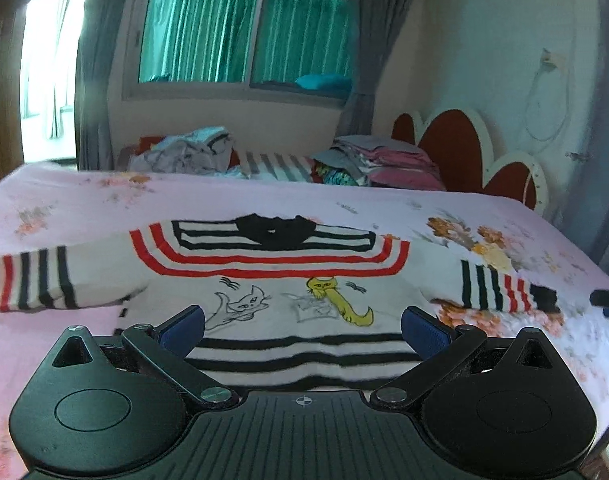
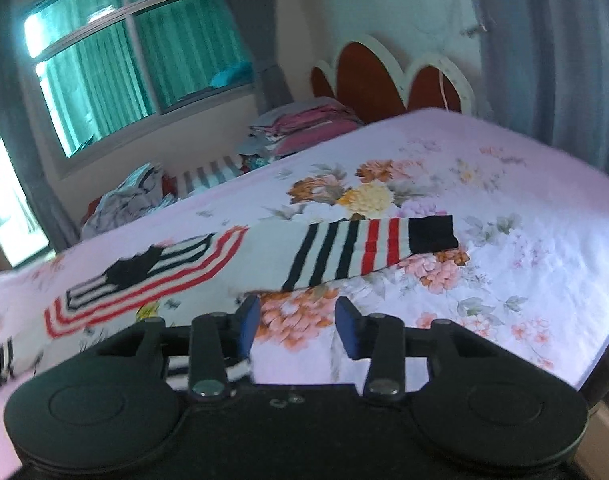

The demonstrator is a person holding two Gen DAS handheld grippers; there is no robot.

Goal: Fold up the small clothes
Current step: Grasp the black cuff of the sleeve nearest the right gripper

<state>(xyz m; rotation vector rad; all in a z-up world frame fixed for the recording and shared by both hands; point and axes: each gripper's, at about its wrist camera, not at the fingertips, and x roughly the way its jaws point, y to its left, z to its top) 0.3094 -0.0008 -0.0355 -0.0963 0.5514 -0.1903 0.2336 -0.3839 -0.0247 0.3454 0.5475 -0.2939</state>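
**Both tools spread, sweater flat on bed**

Left tool (image 1: 303,330): blue pads wide apart, nothing between them. It sits over the bottom hem of the sweater (image 1: 272,292), centred on the body, black hem stripes right under the gap.

Right tool (image 2: 297,326): pads also apart, narrower gap than the left, nothing pinched. It sits at the sweater's right edge, just below the right sleeve (image 2: 368,246); its left pad is over the sweater's side edge, the rest of the gap is over bare sheet. Contact with the fabric: can't tell, view is blurred.

Sweater: white knit, front up, laid flat across the bed (image 1: 544,240), collar pointing away toward the window (image 1: 244,28). Black collar, black and red stripes at the yoke, two cat drawings on the chest, one grey outline, one yellow. Both sleeves stretched straight out sideways, striped black and red, black cuff on the right one.

Bed: pink floral sheet. Along the far edge, a loose heap of clothes (image 1: 184,152) on the left, a folded stack (image 1: 380,160) on the right by the red-and-white scalloped headboard (image 1: 464,148). Grey curtains flank the window.
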